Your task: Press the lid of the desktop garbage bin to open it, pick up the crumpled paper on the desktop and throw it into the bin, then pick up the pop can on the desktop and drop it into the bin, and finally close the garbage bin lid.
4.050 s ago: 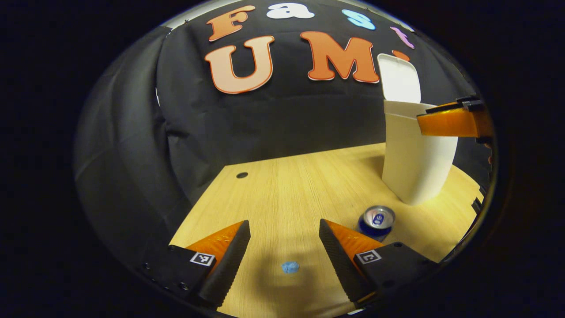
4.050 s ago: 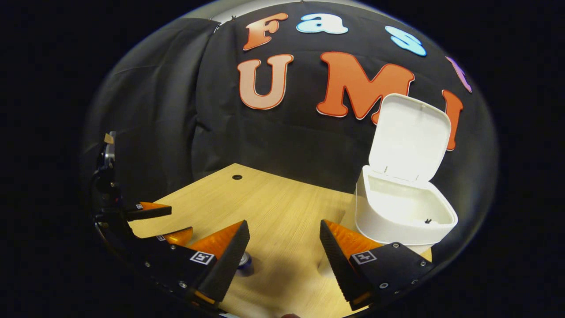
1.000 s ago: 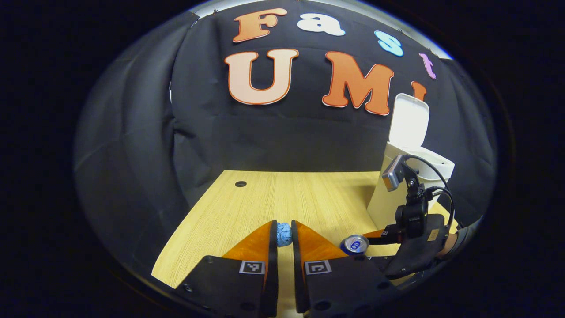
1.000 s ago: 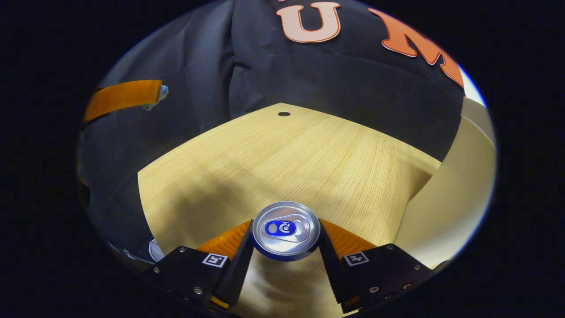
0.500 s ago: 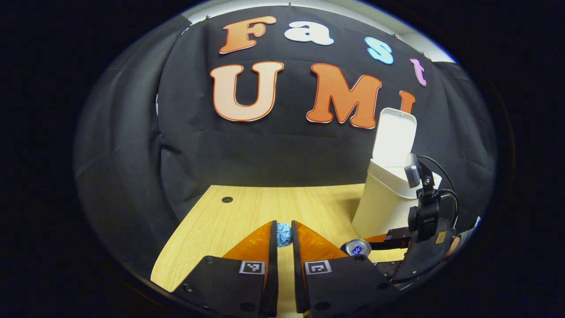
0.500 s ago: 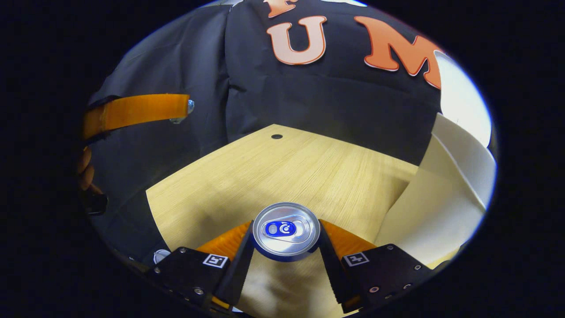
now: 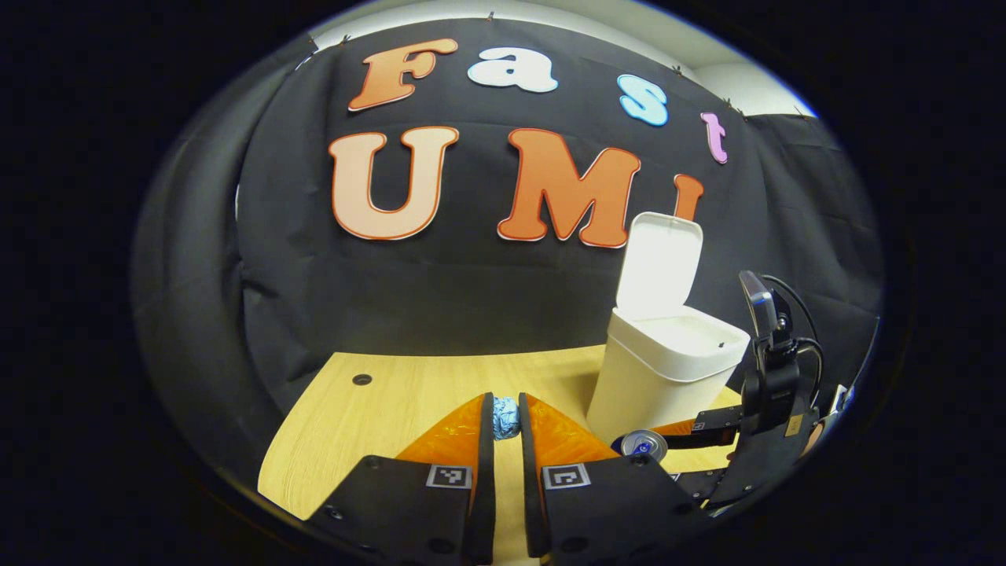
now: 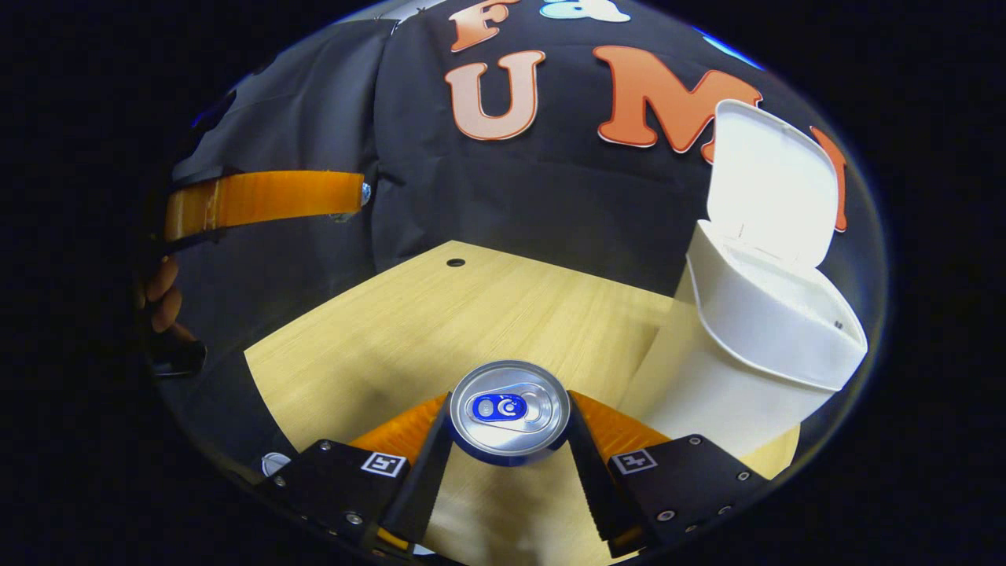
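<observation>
Crumpled paper (image 7: pixel 505 417), a small blue wad, pinched between the nearly closed jaws of the left gripper (image 7: pixel 505 428) at bottom centre of the left gripper view. Light and soft by the look of it, likely to squash rather than slip, so a pinch across its middle should do (no need to squeeze harder). Pop can (image 8: pixel 509 411) upright at bottom centre of the right gripper view, clamped at its sides just under the rim by the jaws of the right gripper (image 8: pixel 509 440), set about a can's width apart. Probably thin-walled and smooth: prone to denting if gripped hard, prone to sliding if gripped loosely; mid-body looks the safer hold. Same can (image 7: pixel 644 444) visible low right in the left gripper view, beside the bin. Garbage bin (image 8: pixel 754 346) at right in the right gripper view, standing on the tabletop (image 8: pixel 487 314), lid (image 8: pixel 770 185) tipped up and open, mouth clear for dropping. Paper due in first, judging by the task, then the can.
</observation>
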Demonstrator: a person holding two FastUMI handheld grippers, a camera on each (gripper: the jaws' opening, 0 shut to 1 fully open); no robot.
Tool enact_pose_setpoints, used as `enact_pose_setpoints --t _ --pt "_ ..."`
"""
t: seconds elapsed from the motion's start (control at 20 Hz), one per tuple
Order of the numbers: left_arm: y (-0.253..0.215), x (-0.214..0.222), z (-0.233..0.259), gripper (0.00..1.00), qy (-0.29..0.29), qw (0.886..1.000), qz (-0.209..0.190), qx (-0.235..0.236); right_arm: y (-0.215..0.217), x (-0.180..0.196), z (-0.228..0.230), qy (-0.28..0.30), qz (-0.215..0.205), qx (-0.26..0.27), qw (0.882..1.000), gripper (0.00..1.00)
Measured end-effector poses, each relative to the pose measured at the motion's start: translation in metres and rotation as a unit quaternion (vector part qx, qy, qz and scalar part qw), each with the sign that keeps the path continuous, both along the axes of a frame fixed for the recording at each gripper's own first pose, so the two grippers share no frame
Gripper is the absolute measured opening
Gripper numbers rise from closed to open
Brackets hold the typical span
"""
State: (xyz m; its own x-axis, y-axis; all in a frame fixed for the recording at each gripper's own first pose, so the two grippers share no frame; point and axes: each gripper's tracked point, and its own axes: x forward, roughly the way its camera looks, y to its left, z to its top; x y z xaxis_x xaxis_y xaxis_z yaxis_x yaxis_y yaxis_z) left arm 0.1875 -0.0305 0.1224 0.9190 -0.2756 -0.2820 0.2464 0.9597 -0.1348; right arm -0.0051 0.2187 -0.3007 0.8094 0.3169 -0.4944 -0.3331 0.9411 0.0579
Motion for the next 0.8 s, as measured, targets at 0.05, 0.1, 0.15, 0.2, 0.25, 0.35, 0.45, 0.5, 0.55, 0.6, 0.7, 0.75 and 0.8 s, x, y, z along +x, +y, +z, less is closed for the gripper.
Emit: enact_pose_setpoints --t 0.05,0.1,0.15,0.2,0.25,0.35,0.45,0.5,0.55,0.6,0.7,0.75,0.8 --pt "-0.006 0.002 0.001 0.19 -0.002 1.0 -0.005 0.0 -0.001 -0.001 -0.001 0.002 -0.005 -0.001 1.0 0.8" --pt "-0.012 0.003 0.003 0.19 -0.004 1.0 -0.012 -0.001 -0.002 -0.002 -0.001 0.001 -0.012 -0.004 1.0 0.8" --pt "-0.018 0.005 0.005 0.19 -0.006 1.0 -0.017 -0.002 -0.002 -0.001 -0.001 -0.001 -0.02 -0.006 1.0 0.8" --pt "-0.024 0.006 0.008 0.19 -0.007 1.0 -0.024 -0.003 -0.002 0.0 -0.002 -0.001 -0.027 -0.006 1.0 0.8" --pt "-0.032 0.007 0.01 0.19 -0.009 0.999 -0.03 -0.005 -0.003 0.0 -0.001 -0.002 -0.034 -0.005 0.999 0.8" --pt "-0.045 0.008 0.015 0.19 -0.012 0.999 -0.043 -0.012 -0.004 0.0 0.0 -0.004 -0.049 -0.003 0.999 0.8" --pt "-0.059 0.012 0.019 0.19 -0.017 0.998 -0.055 -0.014 -0.008 0.001 -0.001 -0.005 -0.065 -0.004 0.998 0.8" --pt "-0.065 0.012 0.021 0.19 -0.02 0.998 -0.059 -0.015 -0.009 0.0 -0.001 -0.006 -0.073 -0.005 0.997 0.8" --pt "-0.074 0.013 0.023 0.19 -0.021 0.997 -0.067 -0.017 -0.011 0.0 -0.001 -0.006 -0.079 -0.006 0.997 0.8" --pt "-0.081 0.015 0.024 0.19 -0.023 0.997 -0.073 -0.019 -0.012 0.0 -0.001 -0.007 -0.086 -0.006 0.996 0.8" --pt "-0.095 0.018 0.029 0.19 -0.028 0.996 -0.085 -0.019 -0.012 -0.001 -0.001 -0.003 -0.097 -0.004 0.995 0.8" --pt "-0.102 0.019 0.029 0.19 -0.03 0.995 -0.089 -0.017 -0.012 -0.002 -0.001 0.0 -0.102 -0.004 0.995 0.8" --pt "-0.11 0.018 0.03 0.19 -0.031 0.995 -0.096 -0.017 -0.013 -0.002 -0.001 -0.002 -0.107 -0.006 0.994 0.8"
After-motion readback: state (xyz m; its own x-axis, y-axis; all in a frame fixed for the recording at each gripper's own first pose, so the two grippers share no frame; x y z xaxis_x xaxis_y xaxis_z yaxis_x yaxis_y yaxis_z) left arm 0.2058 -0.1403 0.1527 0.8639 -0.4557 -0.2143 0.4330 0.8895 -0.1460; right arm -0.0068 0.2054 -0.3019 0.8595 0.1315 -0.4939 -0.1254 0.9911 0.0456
